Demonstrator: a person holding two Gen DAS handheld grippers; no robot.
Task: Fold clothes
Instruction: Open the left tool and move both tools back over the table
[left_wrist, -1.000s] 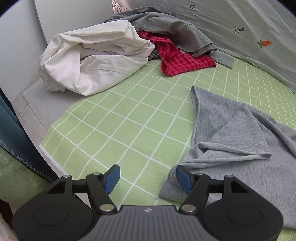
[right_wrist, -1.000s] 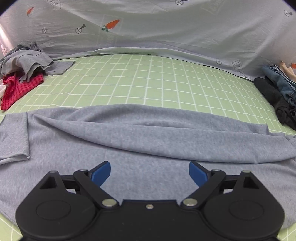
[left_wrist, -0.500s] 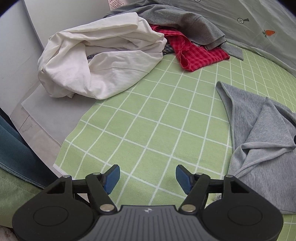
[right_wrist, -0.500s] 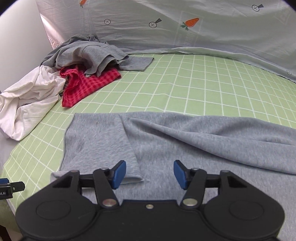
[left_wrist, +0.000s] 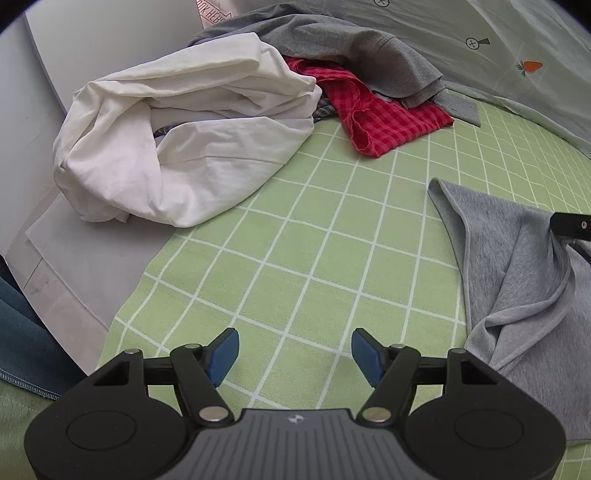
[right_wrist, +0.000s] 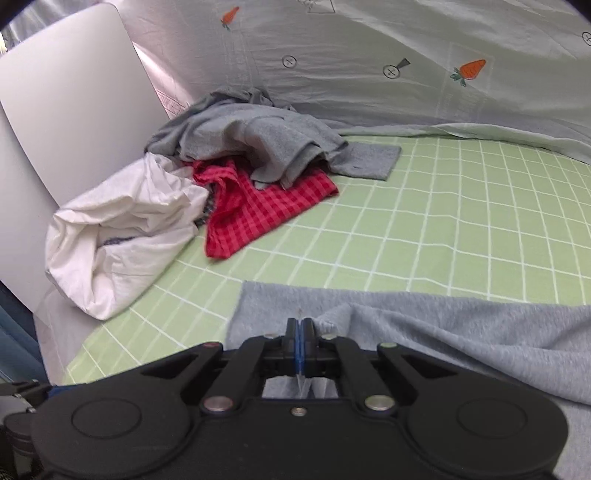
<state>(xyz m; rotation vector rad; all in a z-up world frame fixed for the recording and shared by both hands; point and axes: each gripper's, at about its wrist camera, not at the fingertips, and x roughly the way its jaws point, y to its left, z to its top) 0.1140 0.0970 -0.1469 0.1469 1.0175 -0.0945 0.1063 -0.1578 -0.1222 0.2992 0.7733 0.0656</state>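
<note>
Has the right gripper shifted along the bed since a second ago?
Yes. The right gripper swung left toward the pile: the red checked cloth sat at the frame's left edge and is now near centre. It is shut on the light grey knit garment.

Both grippers, left gripper (left_wrist: 294, 353) and right gripper (right_wrist: 300, 328): matte black linkage bodies, round embossed side discs, silver pivot screws, blue finger pads (left_wrist: 225, 352); left carries grey ribbed centre plate with small logo.

bed (left_wrist: 314, 258): green check sheet | on it: grey top (left_wrist: 517, 280), white (left_wrist: 192, 147), red (left_wrist: 384, 118), grey clothes (left_wrist: 369, 55) piled
</note>
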